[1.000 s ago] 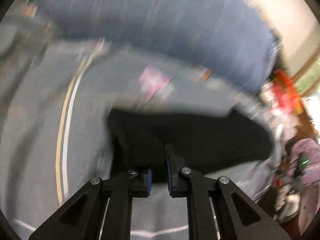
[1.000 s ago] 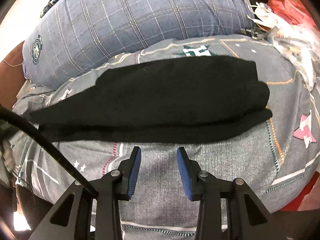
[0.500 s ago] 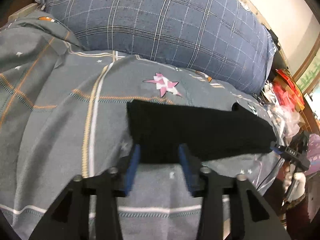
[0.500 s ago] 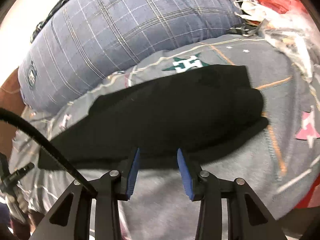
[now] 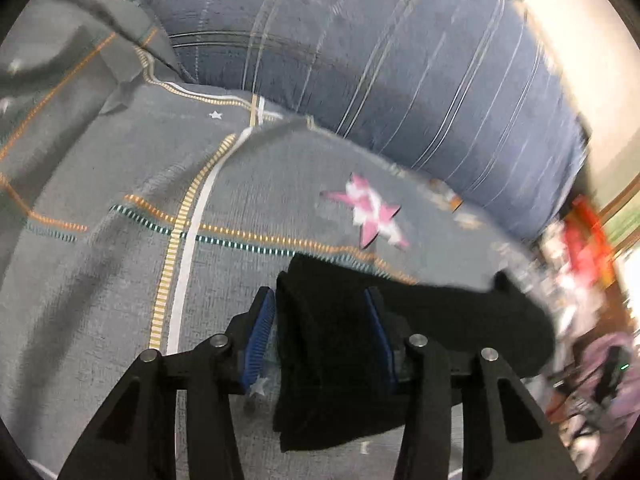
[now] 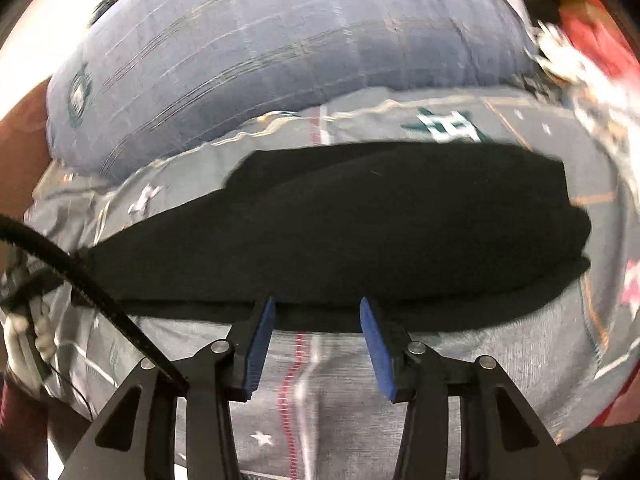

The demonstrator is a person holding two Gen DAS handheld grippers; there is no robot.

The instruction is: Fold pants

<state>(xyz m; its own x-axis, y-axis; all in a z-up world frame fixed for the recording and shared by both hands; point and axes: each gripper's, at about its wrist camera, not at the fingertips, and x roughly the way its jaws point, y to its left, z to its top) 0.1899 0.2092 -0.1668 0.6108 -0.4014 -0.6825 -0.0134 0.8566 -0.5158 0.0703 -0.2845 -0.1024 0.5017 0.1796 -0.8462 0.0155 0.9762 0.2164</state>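
Note:
The black pants lie folded in a long band across the grey bedsheet. My left gripper stands open, pointing down at the band's left end. That end lies between the blue pads, which do not press it. In the right wrist view the pants stretch from left to right. My right gripper has its tips at the near long edge, and its jaws are opening. Between them I see only that edge and the sheet.
A big blue checked pillow runs along the far side of the bed, also in the right wrist view. Red and white clutter lies past the bed's right end. A black cable crosses the left of the right wrist view.
The left gripper, shut on black cloth a second ago, has opened and slid forward over the pants' left end. The right gripper has come up to the pants' near edge and spread wider.

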